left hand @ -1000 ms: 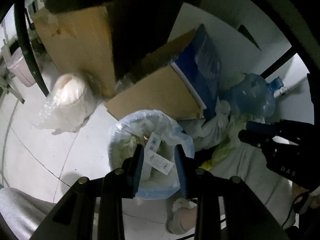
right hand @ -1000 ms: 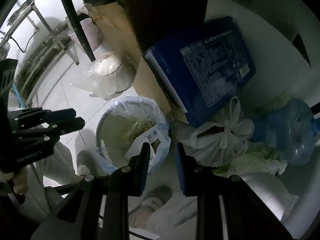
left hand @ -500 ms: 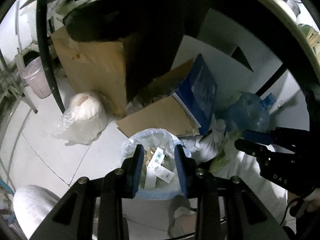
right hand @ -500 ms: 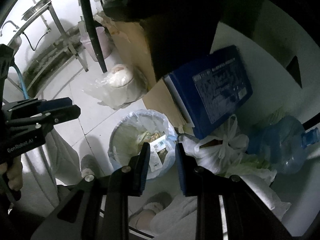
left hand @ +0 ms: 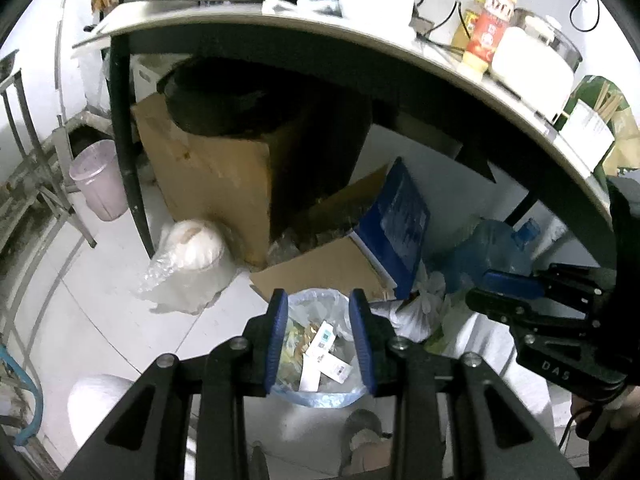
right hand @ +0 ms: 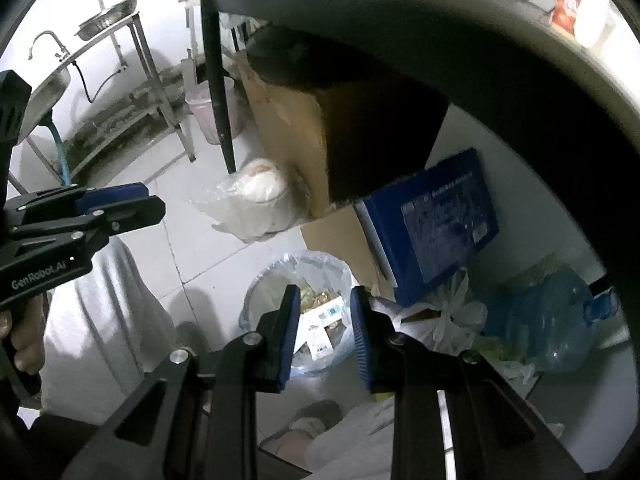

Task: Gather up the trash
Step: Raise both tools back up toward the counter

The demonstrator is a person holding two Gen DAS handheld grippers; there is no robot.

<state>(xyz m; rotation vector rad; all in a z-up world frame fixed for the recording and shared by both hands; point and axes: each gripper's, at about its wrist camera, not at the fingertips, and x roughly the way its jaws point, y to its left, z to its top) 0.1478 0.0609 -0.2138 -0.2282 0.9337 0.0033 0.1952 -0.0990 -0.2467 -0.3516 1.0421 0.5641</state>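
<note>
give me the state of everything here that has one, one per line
trash bin: upright, lined, part full of scraps
left gripper: open, empty
right gripper: open, empty
white bag: tied shut
water jug: on its side
blue box: leaning, closed

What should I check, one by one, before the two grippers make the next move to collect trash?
1. Left gripper holds nothing: ok, jaws parted, only the bin shows between them.
2. Right gripper holds nothing: ok, jaws parted and bare.
3. Round trash bin with pale blue plastic liner stands upright and open on the floor: ok.
4. Room left in the bin: cannot tell; white paper labels and scraps lie inside.
5. Tied white plastic bag beside the bin is closed: ok, knotted on top.
6. Dark table edge overhead is clear of the grippers: cannot tell.
</note>
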